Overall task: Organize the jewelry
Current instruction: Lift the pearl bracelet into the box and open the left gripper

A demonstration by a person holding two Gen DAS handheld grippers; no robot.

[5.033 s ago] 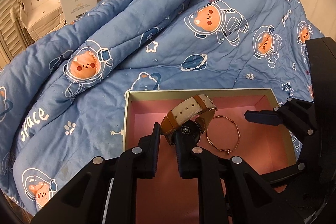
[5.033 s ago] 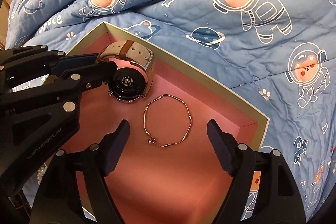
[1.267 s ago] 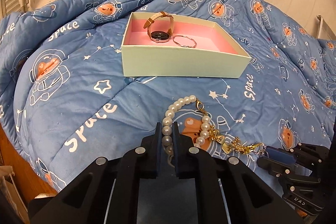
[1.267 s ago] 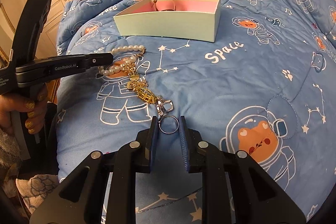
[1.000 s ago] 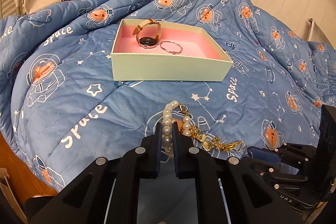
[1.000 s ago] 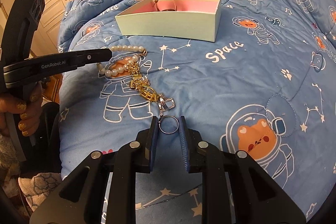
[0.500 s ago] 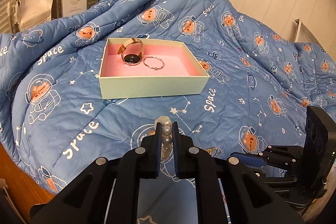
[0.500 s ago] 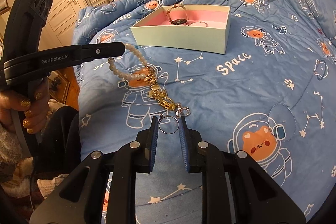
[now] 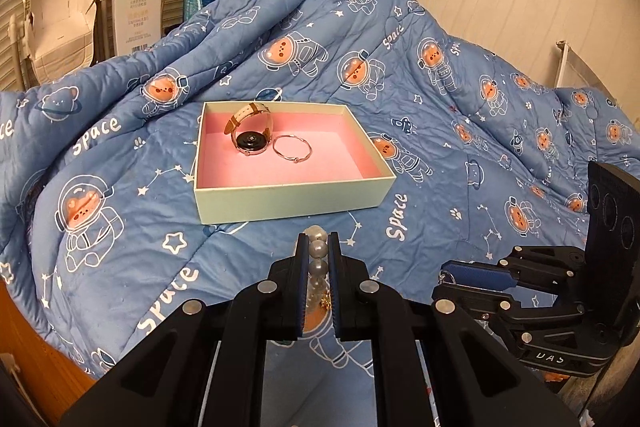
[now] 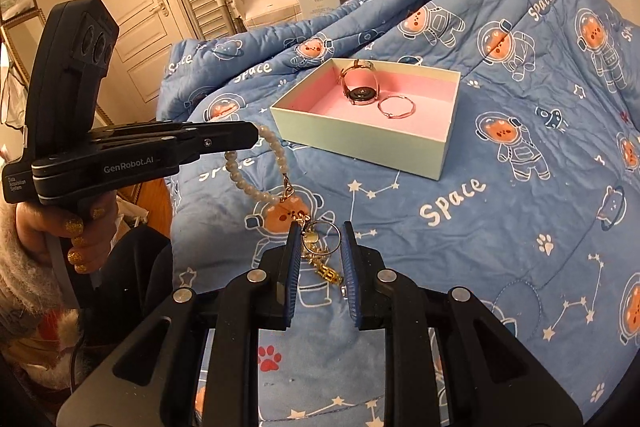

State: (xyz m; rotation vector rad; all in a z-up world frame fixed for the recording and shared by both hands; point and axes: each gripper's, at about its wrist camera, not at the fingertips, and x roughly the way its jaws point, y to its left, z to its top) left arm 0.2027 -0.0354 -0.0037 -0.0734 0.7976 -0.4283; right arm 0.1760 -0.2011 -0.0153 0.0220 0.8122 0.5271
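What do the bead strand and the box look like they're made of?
Bead strand: glossy off-white round beads, pearl-like, possibly imitation; shiny gold-coloured metal clasp and charms hang from it. Box: stiff matte card, pale green outside with thin straight walls, flat pink lining. The left gripper pinches the beads; the right gripper holds the key ring.

Warm indoor light was dim and even, leaving soft shadows on the quilt (image 9: pixel 420 131). Fisheye bending was strongest from 9 to 3 o'clock, with black vignette corners; the nearest fingers (image 10: pixel 288 267) looked slightly soft
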